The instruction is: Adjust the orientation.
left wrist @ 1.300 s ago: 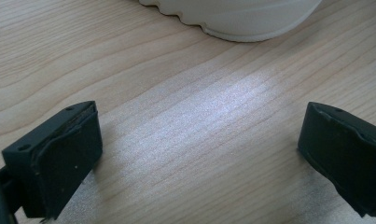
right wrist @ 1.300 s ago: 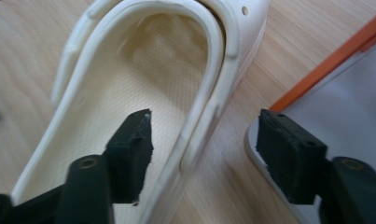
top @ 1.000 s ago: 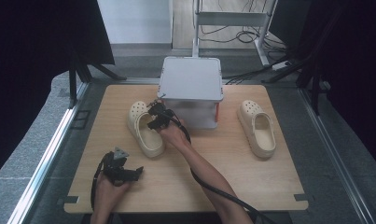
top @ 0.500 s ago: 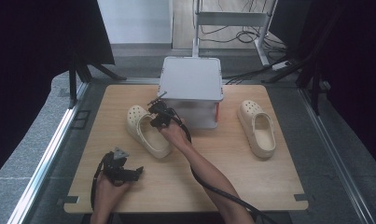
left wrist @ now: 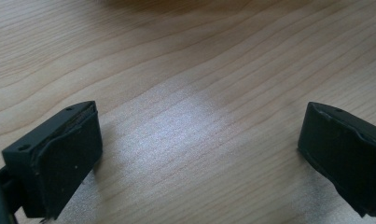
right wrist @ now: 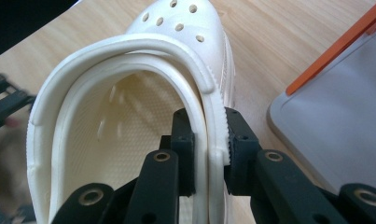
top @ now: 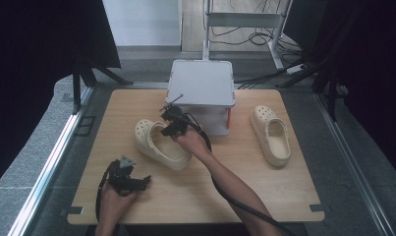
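A cream clog [top: 158, 143] hangs tilted over the left middle of the wooden table [top: 264, 191]. My right gripper [top: 172, 126] is shut on its side wall; in the right gripper view one pad sits inside the clog [right wrist: 129, 121] and the other outside, pinching the rim at my right gripper [right wrist: 210, 140]. The jaws have just closed on it. A second cream clog [top: 271, 133] lies flat at the table's right. My left gripper [top: 136, 181] rests near the front left, and the left gripper view shows the left gripper [left wrist: 199, 154] open over bare wood.
A grey lidded box [top: 202, 93] with an orange latch stands at the back middle of the table, just right of the held clog. A black cable trails from the right forearm toward the front edge. Metal rails run along both table sides.
The right gripper closed on the left clog's side wall and lifted it up, tilting it. The left gripper stayed where it was.
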